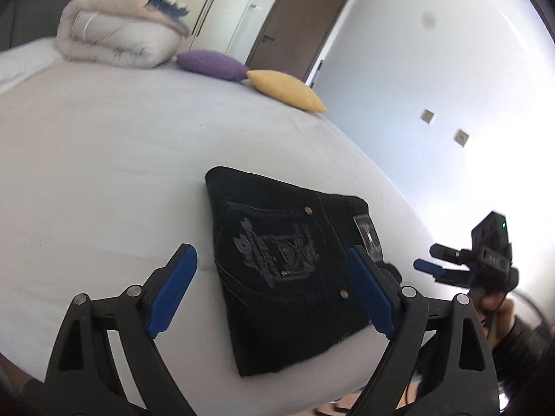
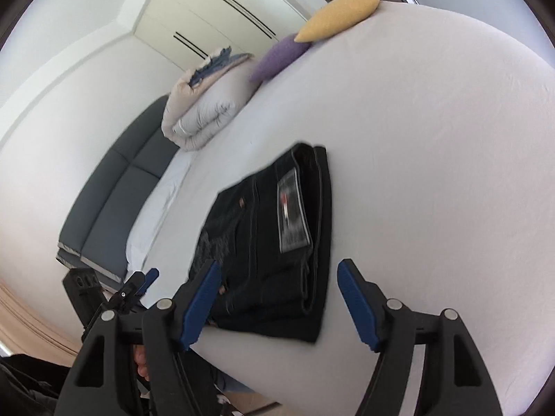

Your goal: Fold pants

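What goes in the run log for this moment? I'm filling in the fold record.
pants: folded, on bed | left tongs: open, empty | right tongs: open, empty | fold: looks done

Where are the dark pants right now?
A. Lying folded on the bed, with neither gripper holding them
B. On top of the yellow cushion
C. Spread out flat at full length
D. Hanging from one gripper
A: the pants lie as a compact folded bundle on the bed, and both the left gripper and the right gripper stand open, gripping nothing.
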